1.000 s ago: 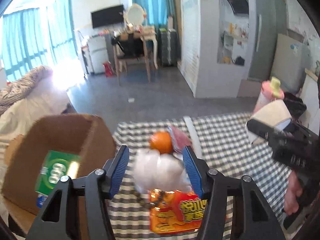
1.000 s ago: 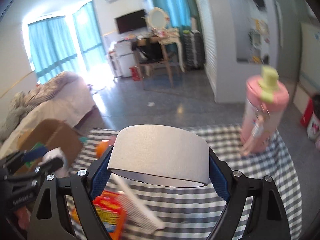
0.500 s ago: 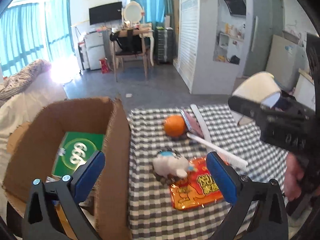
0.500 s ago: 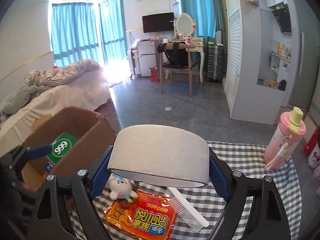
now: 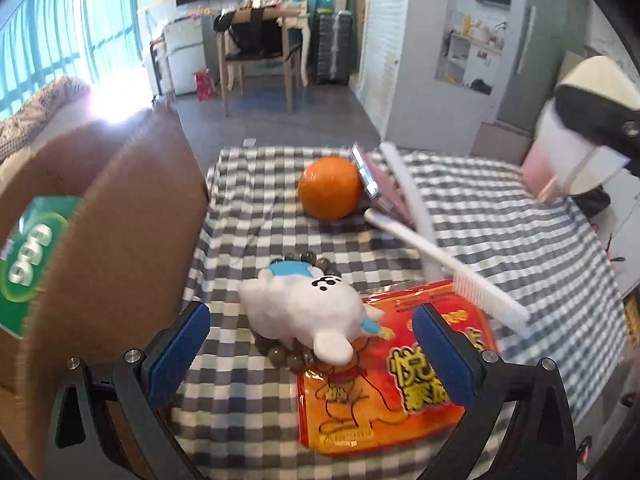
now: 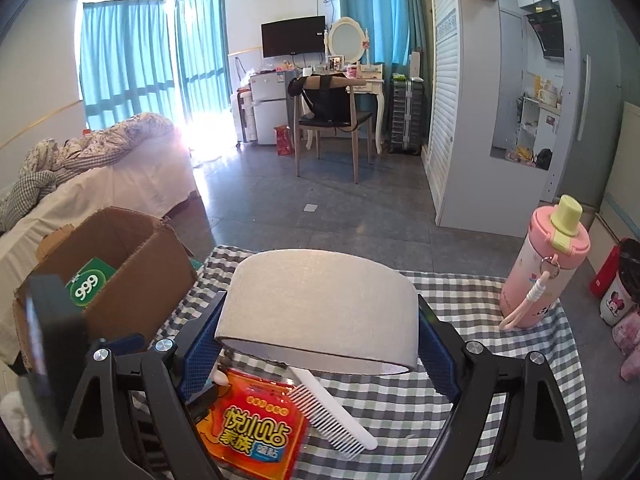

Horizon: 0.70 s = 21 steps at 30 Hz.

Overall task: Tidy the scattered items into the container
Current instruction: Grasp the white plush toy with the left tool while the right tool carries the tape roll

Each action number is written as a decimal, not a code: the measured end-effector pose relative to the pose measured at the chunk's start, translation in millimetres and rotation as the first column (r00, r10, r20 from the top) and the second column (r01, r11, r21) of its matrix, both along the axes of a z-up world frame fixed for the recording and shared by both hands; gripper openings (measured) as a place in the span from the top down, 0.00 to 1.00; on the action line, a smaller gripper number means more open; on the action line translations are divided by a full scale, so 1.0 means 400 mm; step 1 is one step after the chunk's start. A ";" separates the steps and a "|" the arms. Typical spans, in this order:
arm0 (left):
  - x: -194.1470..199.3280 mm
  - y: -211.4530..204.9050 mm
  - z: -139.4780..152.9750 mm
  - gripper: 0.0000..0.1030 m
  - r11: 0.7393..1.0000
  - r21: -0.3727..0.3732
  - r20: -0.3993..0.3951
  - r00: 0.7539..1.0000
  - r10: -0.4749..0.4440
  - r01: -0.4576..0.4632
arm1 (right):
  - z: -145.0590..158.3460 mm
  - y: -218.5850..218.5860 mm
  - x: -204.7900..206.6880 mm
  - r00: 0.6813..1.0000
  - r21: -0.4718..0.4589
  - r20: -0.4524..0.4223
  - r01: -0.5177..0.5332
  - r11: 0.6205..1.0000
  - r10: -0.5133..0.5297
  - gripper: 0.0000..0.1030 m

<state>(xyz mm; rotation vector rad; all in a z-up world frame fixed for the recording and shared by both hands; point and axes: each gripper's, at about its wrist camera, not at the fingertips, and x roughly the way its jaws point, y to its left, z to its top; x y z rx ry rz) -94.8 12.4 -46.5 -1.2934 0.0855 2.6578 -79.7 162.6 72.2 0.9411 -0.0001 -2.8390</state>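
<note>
Left gripper (image 5: 312, 354) wide open, empty, straddling plush toy (image 5: 306, 314) atop bead bracelet (image 5: 286, 354). Right gripper (image 6: 318, 354) clamped on tape roll (image 6: 318, 312). Cardboard box (image 5: 120, 240) just left. Risk: snagging beads or snack packet (image 5: 384, 380) with toy.

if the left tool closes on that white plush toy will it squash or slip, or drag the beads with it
The white plush toy looks soft and rounded, so it would probably squash between the pads rather than slip, and seems light. It lies on a bead bracelet and partly on the red snack packet, so lifting might snag or drag the beads. The left tool stands open around it.
</note>
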 end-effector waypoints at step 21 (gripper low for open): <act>0.063 -0.020 0.157 0.20 1.000 0.004 -0.126 0.992 -0.023 0.024 | 0.010 -0.003 0.008 1.000 -0.007 -0.010 0.011 1.000 -0.011 0.17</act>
